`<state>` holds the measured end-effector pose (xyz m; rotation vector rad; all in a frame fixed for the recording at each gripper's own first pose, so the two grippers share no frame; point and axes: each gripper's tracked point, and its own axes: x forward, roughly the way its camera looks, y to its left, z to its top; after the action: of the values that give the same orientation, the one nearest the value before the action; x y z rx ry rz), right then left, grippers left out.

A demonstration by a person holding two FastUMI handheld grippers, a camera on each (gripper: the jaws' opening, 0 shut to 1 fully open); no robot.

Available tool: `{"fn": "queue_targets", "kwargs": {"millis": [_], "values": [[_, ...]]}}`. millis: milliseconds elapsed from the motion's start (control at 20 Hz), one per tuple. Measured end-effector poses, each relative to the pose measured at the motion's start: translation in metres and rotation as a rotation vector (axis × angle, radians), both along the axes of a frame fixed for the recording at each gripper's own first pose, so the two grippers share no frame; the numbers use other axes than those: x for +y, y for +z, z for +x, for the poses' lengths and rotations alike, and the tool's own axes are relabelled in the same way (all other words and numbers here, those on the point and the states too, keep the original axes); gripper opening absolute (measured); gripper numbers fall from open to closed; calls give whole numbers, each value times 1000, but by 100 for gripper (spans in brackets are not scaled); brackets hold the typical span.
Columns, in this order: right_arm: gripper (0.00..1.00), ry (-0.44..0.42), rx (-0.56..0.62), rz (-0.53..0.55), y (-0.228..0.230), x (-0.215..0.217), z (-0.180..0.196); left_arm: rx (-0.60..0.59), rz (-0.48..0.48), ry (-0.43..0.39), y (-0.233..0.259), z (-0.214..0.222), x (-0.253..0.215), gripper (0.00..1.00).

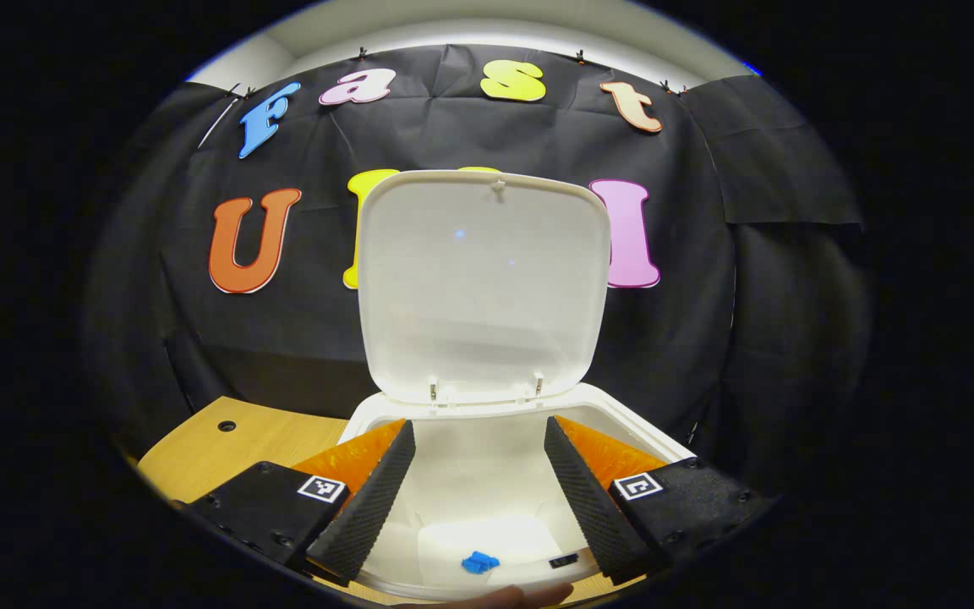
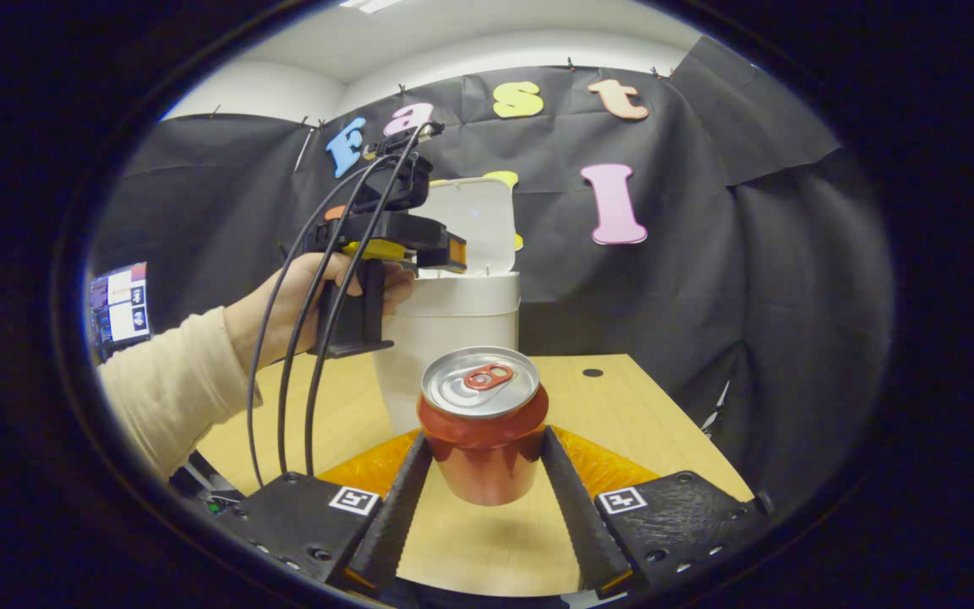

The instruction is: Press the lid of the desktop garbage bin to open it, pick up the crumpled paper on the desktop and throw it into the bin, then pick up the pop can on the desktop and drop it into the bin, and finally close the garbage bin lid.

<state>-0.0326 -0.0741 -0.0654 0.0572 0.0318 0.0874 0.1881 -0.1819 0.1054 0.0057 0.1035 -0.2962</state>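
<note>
The bin (image 1: 487,474) stands on the wooden desk (image 1: 242,440) with its lid (image 1: 483,283) swung upright at the far side, so the opening step looks done. In the left gripper view the left gripper (image 1: 477,486) hovers over the open mouth with its fingers spread apart and nothing between them; something white with a small blue piece (image 1: 480,562) lies at the bottom of the bin, possibly the paper, though that cannot be told for sure. In the right gripper view the can (image 2: 484,423) stands upright on the desk, near the camera and in front of the bin (image 2: 446,338), between the fingers of the right gripper (image 2: 484,474). The fingers seem to lie against its two sides, but whether they press on it cannot be told. The can step appears to be in hand. Next, the grip must be firm, then the can lifted above the bin's rim, carried over the opening and released, with the left gripper (image 2: 394,228), held in a hand (image 2: 318,296) beside the bin, kept out of the way.
</note>
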Motion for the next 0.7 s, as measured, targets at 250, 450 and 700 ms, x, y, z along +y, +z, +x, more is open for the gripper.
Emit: {"fn": "queue_targets", "kwargs": {"millis": [250,450,700], "values": [[78,-13,26,18,-6,-3,4,-17,9,-39,10,-30,-2,99],[78,-13,32,10,-6,-2,5,-105,63,-45,20,-74,7,99],[78,-24,49,19,-9,-2,9,-144,-3,-34,-2,-132,14,98]]}}
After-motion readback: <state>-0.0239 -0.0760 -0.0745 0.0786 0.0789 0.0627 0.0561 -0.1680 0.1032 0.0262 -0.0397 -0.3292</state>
